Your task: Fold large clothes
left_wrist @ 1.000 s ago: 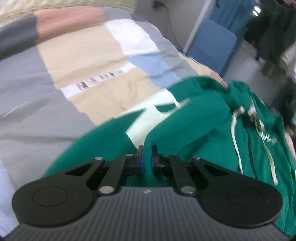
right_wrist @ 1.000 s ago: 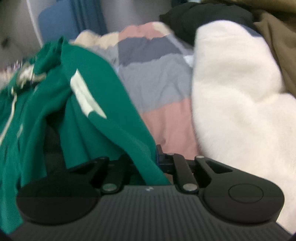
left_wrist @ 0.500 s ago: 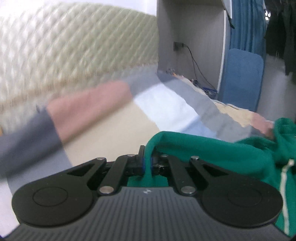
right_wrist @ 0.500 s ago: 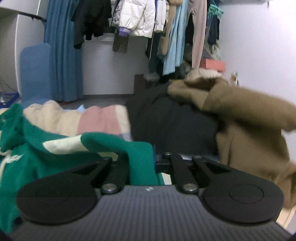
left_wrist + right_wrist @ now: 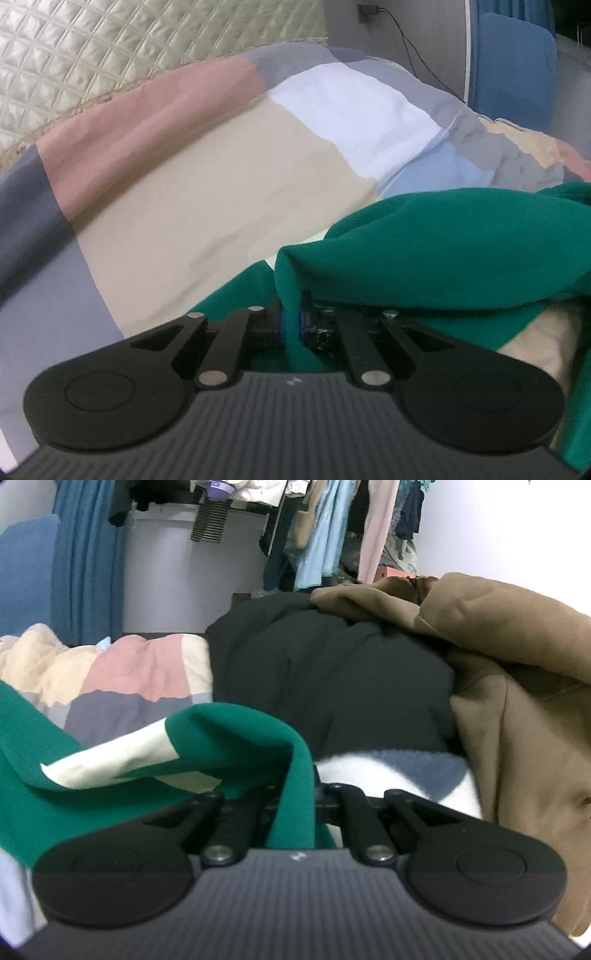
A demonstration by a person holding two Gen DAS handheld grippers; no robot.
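A green hoodie [image 5: 424, 240] with cream patches hangs between both grippers over the bed. In the left wrist view my left gripper [image 5: 291, 325] is shut on a fold of the green cloth, which rises between the blue pads and drapes away to the right. In the right wrist view my right gripper [image 5: 299, 794] is shut on another edge of the green hoodie [image 5: 229, 731], whose cloth arches over the fingers and runs off to the left with a cream patch showing. The fingertips of both grippers are mostly hidden by the cloth.
A patchwork bedcover [image 5: 221, 177] lies under the hoodie, with a quilted headboard [image 5: 92, 44] behind and a blue chair [image 5: 513, 62] at right. Ahead of the right gripper lie a black jacket [image 5: 332, 672], a brown coat [image 5: 517, 664] and a white fleece [image 5: 369, 771]. Hanging clothes [image 5: 332, 528] fill the back.
Both grippers lifted and carried the green hoodie across the bed, staying shut on it. The left view swung toward the headboard, and the right toward the pile of coats and the clothes rack.
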